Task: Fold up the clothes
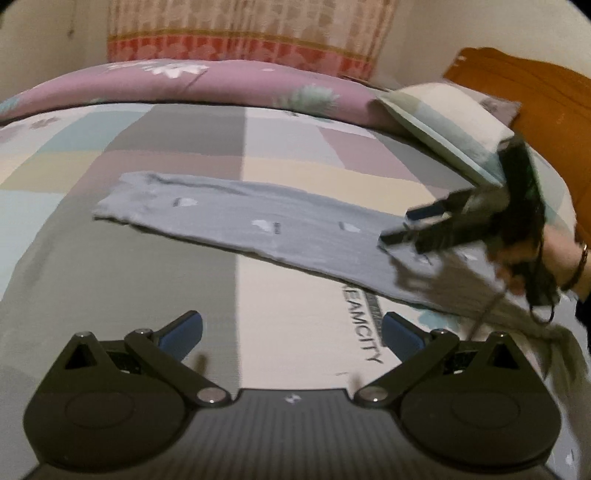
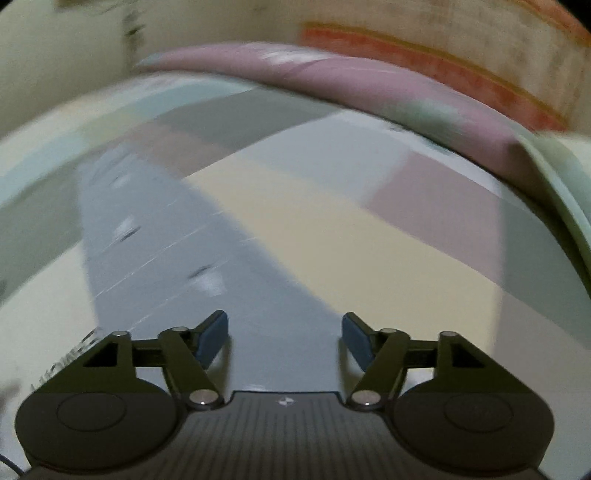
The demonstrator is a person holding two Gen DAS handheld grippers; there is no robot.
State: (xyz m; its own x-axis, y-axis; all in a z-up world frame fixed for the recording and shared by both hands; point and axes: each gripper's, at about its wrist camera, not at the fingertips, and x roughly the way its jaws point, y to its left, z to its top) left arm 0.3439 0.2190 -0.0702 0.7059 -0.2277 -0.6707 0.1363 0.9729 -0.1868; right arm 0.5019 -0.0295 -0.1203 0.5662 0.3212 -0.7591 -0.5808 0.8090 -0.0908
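Observation:
A long grey-blue garment (image 1: 236, 218) with small white marks lies stretched flat across the patchwork bedspread (image 1: 184, 147); its right end looks bunched and blurred. My left gripper (image 1: 291, 332) hovers open over the bedspread, nearer than the garment, with nothing between its blue pads. In the left wrist view my right gripper (image 1: 402, 225) hangs over the garment's right end, jaws apart, held by a hand (image 1: 554, 254). The right wrist view, blurred, shows my right gripper (image 2: 284, 339) open above the garment (image 2: 166, 251), which runs away to the upper left; nothing is gripped.
A folded pink quilt (image 1: 207, 79) lies along the far side of the bed. A pale pillow (image 1: 447, 125) sits at the right with an orange cloth (image 1: 524, 96) behind it. A patterned curtain (image 1: 251, 33) hangs on the wall beyond.

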